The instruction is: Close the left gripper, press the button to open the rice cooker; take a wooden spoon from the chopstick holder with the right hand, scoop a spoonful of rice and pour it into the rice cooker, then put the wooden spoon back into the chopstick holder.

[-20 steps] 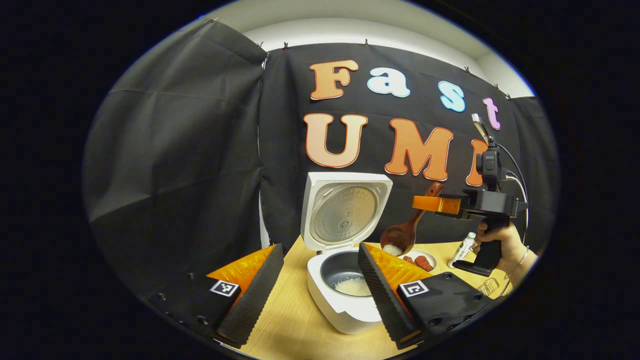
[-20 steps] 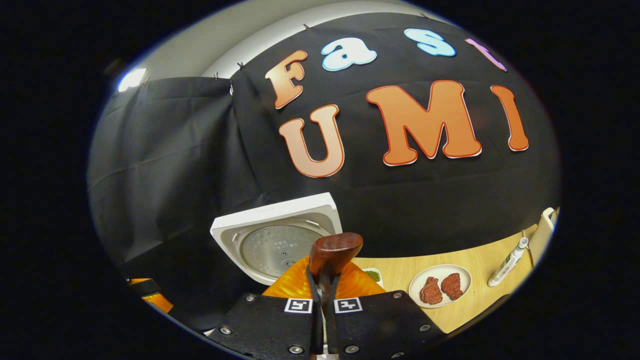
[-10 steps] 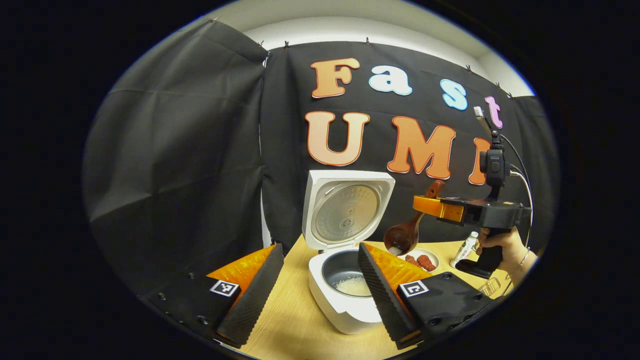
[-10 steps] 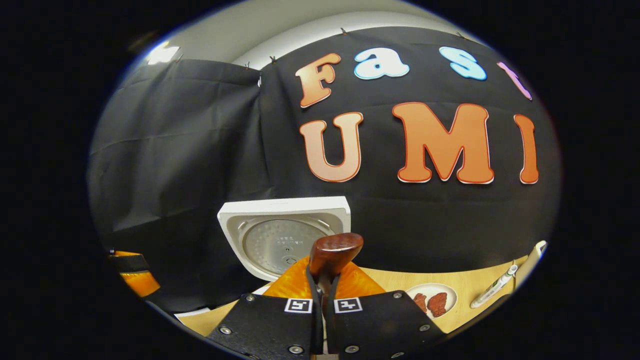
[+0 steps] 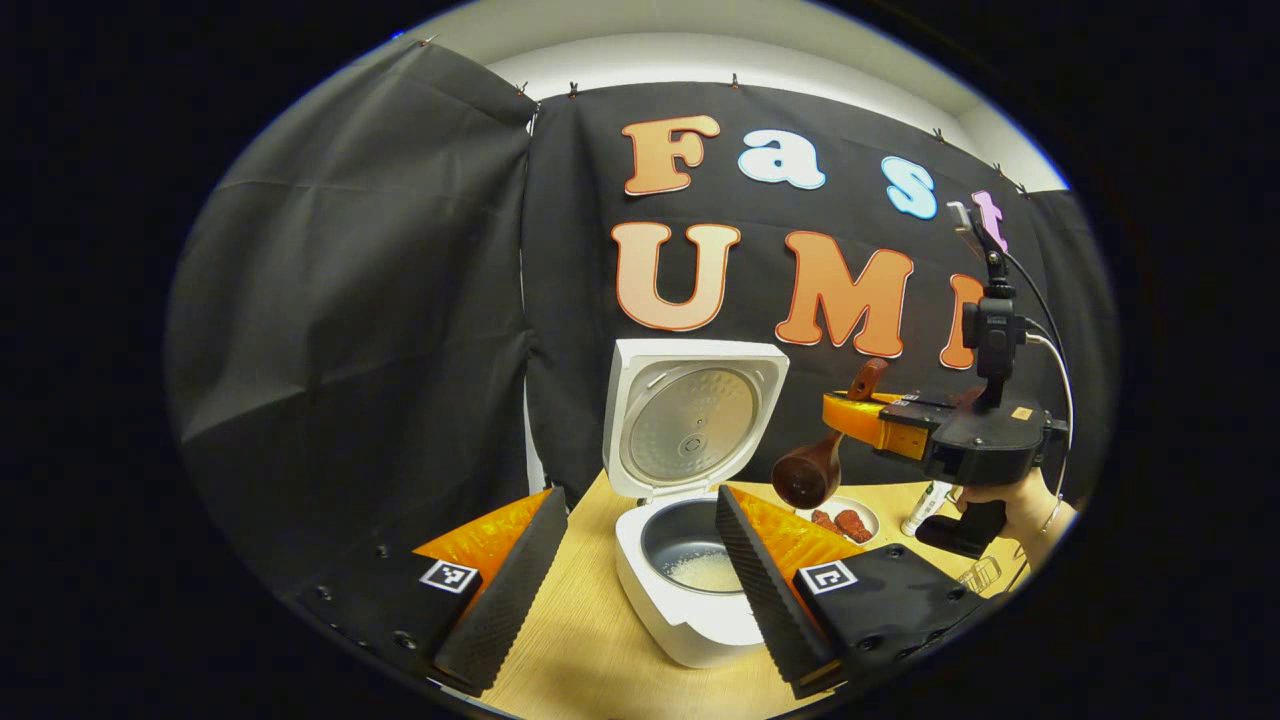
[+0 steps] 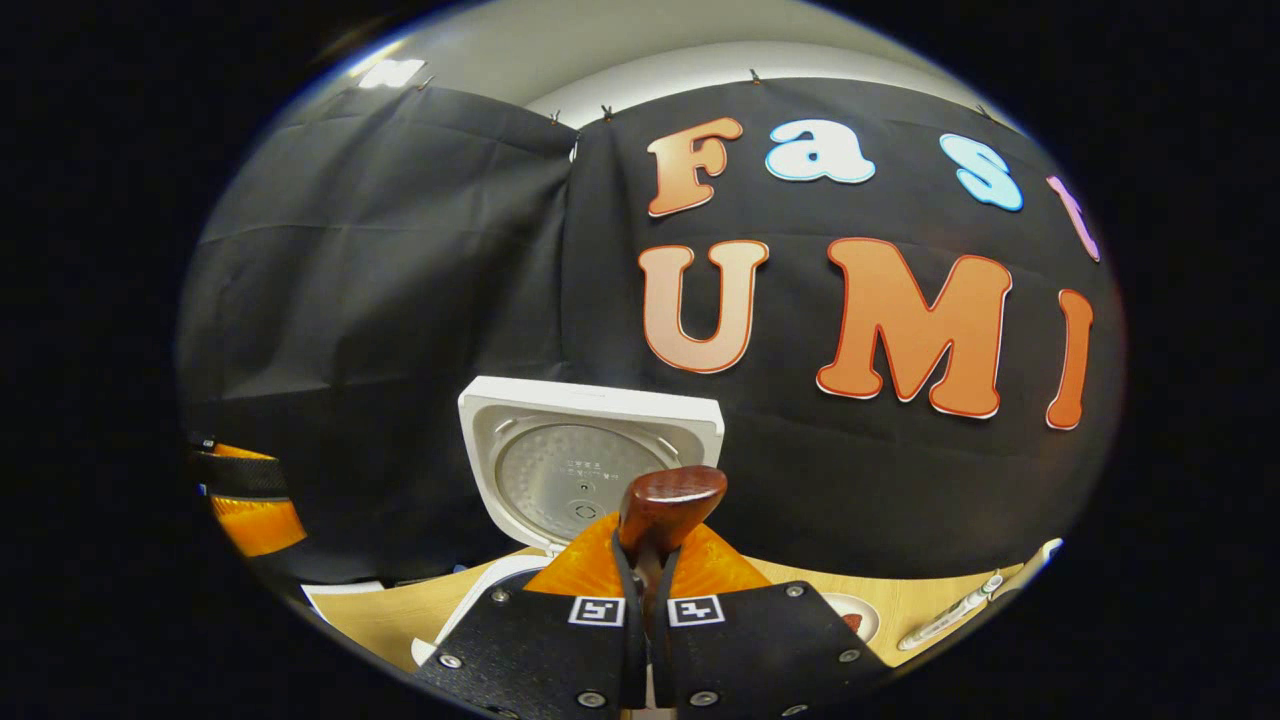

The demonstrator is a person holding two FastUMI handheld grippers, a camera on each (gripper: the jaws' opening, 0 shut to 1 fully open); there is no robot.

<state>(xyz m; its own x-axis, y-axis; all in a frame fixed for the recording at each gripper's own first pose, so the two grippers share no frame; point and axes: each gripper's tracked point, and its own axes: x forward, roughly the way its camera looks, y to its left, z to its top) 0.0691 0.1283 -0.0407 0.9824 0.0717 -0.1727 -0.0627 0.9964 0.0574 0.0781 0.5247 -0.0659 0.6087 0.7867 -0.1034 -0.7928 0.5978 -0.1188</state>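
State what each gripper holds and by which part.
The right gripper is shut on the wooden spoon, gripping its handle near the top end. The left gripper is open and holds nothing.

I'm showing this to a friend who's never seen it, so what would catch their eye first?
Likely the white rice cooker at the centre of the wooden table, its lid raised and white rice in its dark pot. Next, the brown wooden spoon held above a plate of red meat pieces, clamped in the right tool, to the cooker's right.

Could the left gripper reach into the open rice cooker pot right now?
Probably yes. The left gripper is open, the lid stands upright behind the pot, and the wooden spoon hangs off to the side.
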